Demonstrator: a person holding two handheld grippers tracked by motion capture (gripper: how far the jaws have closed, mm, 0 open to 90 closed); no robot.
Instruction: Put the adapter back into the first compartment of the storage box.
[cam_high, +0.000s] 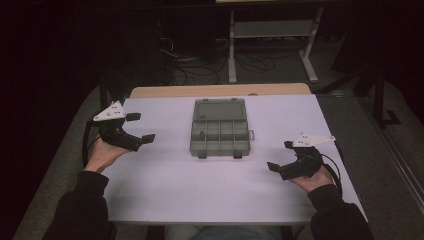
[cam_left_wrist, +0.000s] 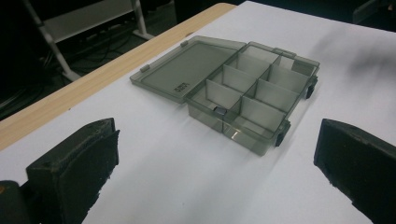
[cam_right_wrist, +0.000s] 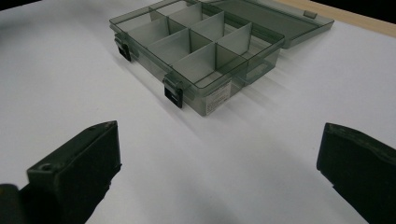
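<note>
A smoky clear compartment box (cam_high: 220, 136) lies in the middle of the white table (cam_high: 200, 190), its lid (cam_high: 220, 110) folded flat toward the far side. Dividers split it into several cells, and one small dark piece (cam_left_wrist: 219, 110) sits in a cell at its left end. My left gripper (cam_high: 141, 127) hovers open left of the box with nothing in it. My right gripper (cam_high: 280, 155) is open and empty to the right of the box and nearer me. Each gripper view looks at the box (cam_left_wrist: 254, 95) (cam_right_wrist: 196, 42) from its own side, between wide-apart jaws. Two black latches (cam_right_wrist: 175, 93) line its front wall.
A wooden strip (cam_high: 220, 91) borders the table's far edge. Behind it the dark floor holds cables (cam_high: 195, 70) and a white metal stand (cam_high: 272, 30). A person's hands and dark sleeves (cam_high: 85, 200) come in at the bottom corners.
</note>
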